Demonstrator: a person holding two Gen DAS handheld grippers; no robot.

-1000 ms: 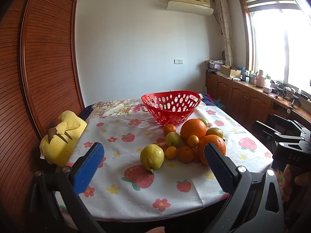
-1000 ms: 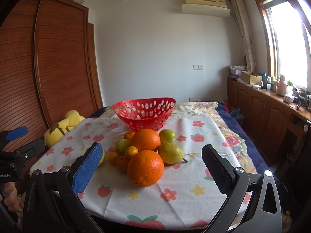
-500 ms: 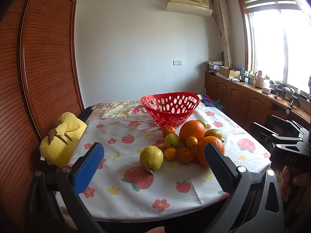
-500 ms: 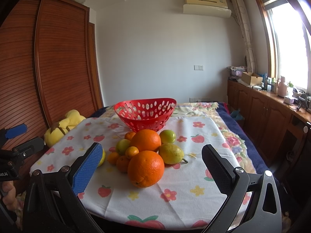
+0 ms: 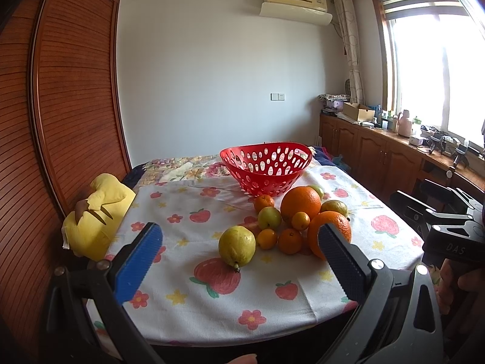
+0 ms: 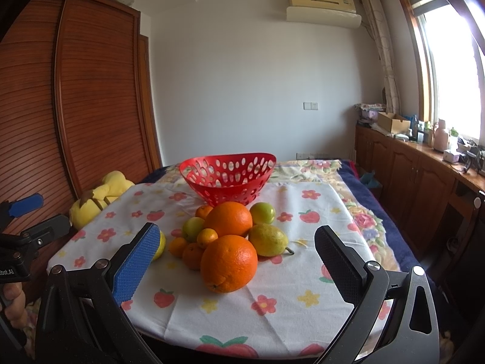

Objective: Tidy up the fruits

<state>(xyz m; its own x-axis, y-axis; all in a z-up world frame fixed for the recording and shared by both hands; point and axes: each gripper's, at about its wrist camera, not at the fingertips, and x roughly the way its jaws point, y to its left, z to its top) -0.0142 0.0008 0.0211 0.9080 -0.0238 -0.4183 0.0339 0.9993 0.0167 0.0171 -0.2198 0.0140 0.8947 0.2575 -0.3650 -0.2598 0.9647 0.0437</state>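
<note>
Basket point(image 6: 227, 176) stands on the counter point(image 6: 303, 309), behind the fruit pile point(image 6: 224, 233). Within the pile, one orange point(image 6: 229, 263) lies nearest, a second point(image 6: 229, 219) behind it, a pear point(image 6: 268, 239) to their right. Plush toy point(image 6: 100, 195) at counter's left edge. Cabinets point(image 6: 409, 176) run along the right.

Left tongs point(image 5: 239, 261) and right tongs point(image 6: 235, 262) both gape wide, empty.
</note>
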